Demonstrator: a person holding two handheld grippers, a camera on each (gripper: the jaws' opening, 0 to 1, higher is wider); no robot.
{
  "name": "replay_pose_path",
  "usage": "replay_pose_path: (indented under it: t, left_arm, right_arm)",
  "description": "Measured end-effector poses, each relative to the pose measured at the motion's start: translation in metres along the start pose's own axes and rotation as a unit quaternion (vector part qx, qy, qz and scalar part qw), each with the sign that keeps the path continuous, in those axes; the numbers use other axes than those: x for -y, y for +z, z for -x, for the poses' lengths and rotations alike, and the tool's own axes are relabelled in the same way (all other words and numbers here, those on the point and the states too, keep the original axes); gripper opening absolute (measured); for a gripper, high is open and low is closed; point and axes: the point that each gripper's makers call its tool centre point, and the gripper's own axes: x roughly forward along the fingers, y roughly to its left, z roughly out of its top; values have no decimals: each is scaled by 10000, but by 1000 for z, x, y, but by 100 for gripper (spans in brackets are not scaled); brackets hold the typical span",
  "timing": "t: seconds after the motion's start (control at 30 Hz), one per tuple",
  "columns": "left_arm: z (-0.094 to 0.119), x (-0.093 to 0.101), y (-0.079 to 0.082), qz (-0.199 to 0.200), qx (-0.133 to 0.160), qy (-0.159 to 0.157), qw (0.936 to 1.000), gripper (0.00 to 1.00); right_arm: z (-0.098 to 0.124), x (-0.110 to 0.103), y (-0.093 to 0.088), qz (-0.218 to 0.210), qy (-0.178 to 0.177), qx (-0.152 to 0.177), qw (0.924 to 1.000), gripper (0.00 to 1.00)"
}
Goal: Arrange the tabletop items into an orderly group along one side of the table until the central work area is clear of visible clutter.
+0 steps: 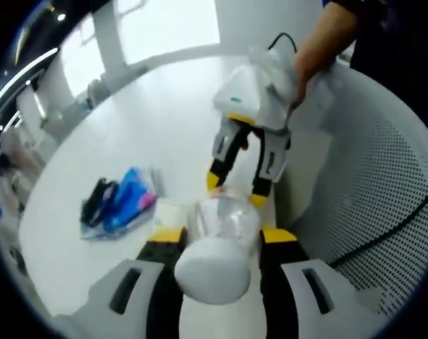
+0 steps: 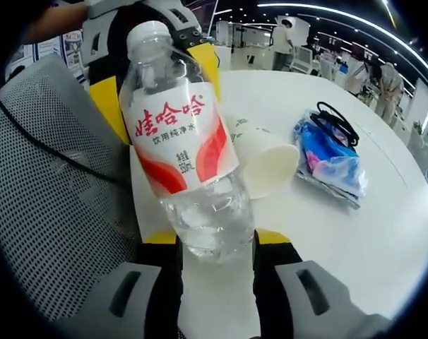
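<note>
We have the water bottle (image 2: pixel 182 148) pinched at both ends: the right gripper (image 2: pixel 215 244) is closed on its clear base, the left gripper (image 1: pixel 217 236) on its white cap end. Just beyond our right fingers lie the tipped paper cup (image 2: pixel 267 166) and a blue pouch (image 2: pixel 330 159). We should release one end before carrying it toward the table (image 2: pixel 383 233) edge.

Clear plastic water bottle (image 2: pixel 186 152) with white cap and red-and-white label, white paper cup (image 2: pixel 265 160), blue-and-black plastic pouch (image 2: pixel 328 157), white round table (image 2: pixel 383 233)
</note>
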Motion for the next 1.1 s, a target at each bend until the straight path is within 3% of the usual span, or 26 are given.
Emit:
replay_pose_path:
  t: [0.3, 0.73, 0.9, 1.1]
  left_arm:
    - [-3, -3, 19, 38, 284, 31, 9996, 37]
    - [-17, -5, 36, -95, 441, 88, 9989, 38]
    - [-24, 0, 36, -308, 378, 52, 9988, 38]
    - [-23, -1, 37, -263, 447, 39, 9986, 38]
  right_arm:
    - [-3, -7, 6, 286, 58, -4, 9996, 37]
    - [2, -5, 9, 338, 46, 43, 9994, 36]
    - [7, -7, 12, 352, 63, 60, 9993, 35]
    - [12, -6, 16, 409, 37, 127, 9991, 36]
